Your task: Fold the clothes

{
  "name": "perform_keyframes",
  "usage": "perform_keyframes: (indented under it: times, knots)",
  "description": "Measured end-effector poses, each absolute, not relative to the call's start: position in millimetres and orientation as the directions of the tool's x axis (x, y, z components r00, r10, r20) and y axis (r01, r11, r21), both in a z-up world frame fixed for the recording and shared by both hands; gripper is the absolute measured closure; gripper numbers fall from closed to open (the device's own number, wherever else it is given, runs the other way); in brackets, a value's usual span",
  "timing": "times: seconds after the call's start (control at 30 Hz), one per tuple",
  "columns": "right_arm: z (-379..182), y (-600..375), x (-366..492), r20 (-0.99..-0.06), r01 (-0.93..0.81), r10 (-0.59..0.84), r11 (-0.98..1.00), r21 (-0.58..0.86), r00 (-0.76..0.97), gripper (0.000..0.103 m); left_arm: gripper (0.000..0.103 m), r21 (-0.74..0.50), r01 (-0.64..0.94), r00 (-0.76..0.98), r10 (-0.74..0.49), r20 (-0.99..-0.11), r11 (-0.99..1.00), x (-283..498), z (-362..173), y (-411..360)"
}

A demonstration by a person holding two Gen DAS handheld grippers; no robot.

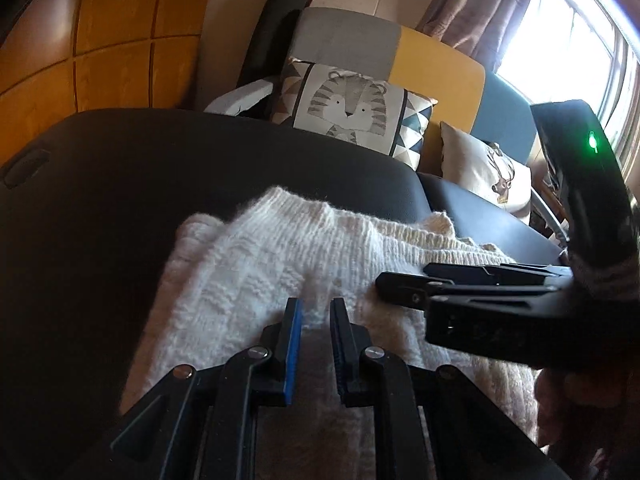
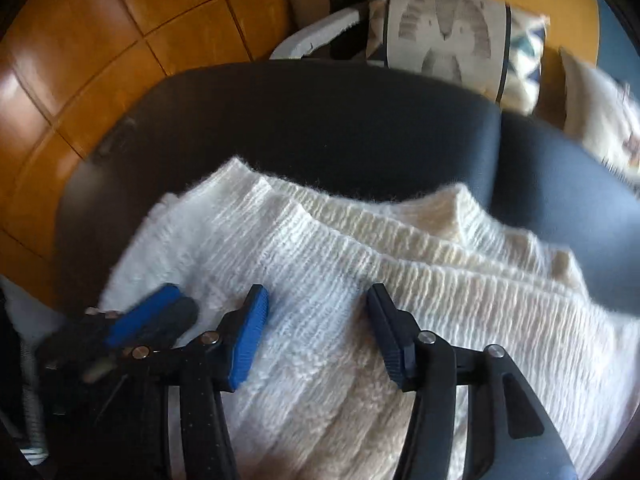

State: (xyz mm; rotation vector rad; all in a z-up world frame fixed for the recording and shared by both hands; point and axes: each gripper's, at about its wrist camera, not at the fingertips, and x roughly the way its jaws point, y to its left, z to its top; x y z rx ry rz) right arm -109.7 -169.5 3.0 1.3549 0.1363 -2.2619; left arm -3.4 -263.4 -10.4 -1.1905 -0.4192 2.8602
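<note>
Left gripper is seen nearly closed at 6 o'clock in the left wrist view, a narrow slot left between its blue-faced and black pads, knit fabric lying in and under that slot; whether the fabric is actually pinched cannot be told from the frames. Right gripper is seen released in the right wrist view, jaws spread wide over the cloth, nothing clamped between them. The fluffy white knitted sweater, folded into stacked layers with ribbed edges showing, is laid on the black padded table, spread from 6 o'clock toward centre. In the left wrist view the right gripper is entering from 3 o'clock, fingers lying low over the sweater's right edge. Beyond the table, at 12 o'clock, a tiger-print cushion with triangle-patterned borders is propped; a cream cushion sits toward 2 o'clock. Orange tiled floor is visible at 10 o'clock, a bright window at 1 o'clock.
</note>
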Motion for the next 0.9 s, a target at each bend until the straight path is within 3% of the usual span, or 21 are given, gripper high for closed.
perform_keyframes:
  times: [0.03,0.13,0.27,0.4,0.67,0.9]
  knots:
    - [3.8,-170.6,-108.2,-0.846,0.472,-0.364,-0.868,0.156,-0.391,0.075,0.089,-0.261,0.091,-0.708,0.122,-0.696,-0.961,-3.6,-11.3,-265.4]
    - [7.7,-168.5,-108.8,-0.842,0.471,-0.361,-0.869,0.148,-0.402,0.096,0.089,-0.274,0.092,-0.712,0.129,-0.69,-0.957,-3.2,-11.9,-267.3]
    - [17.9,-155.0,-115.9,-0.81,0.405,-0.389,-0.89,0.209,-0.438,0.098,0.089,-0.295,0.093,-0.723,0.14,-0.677,-0.951,-2.4,-9.0,-267.5]
    - [25.8,-154.3,-119.5,-0.783,0.401,-0.346,-0.906,0.135,-0.517,0.099,0.089,-0.297,0.1,-0.717,0.138,-0.683,-0.95,-5.0,-8.6,-269.4]
    - [-5.1,-150.4,-127.8,-0.773,0.362,-0.324,-0.923,0.131,-0.546,0.096,0.089,-0.296,0.088,-0.707,0.15,-0.691,-0.951,-20.3,-7.4,-268.4]
    - [15.4,-116.3,-140.8,-0.739,0.265,-0.418,-0.908,0.324,-0.529,0.089,0.089,-0.241,0.059,-0.676,0.138,-0.724,-0.969,-38.6,-16.4,-266.0]
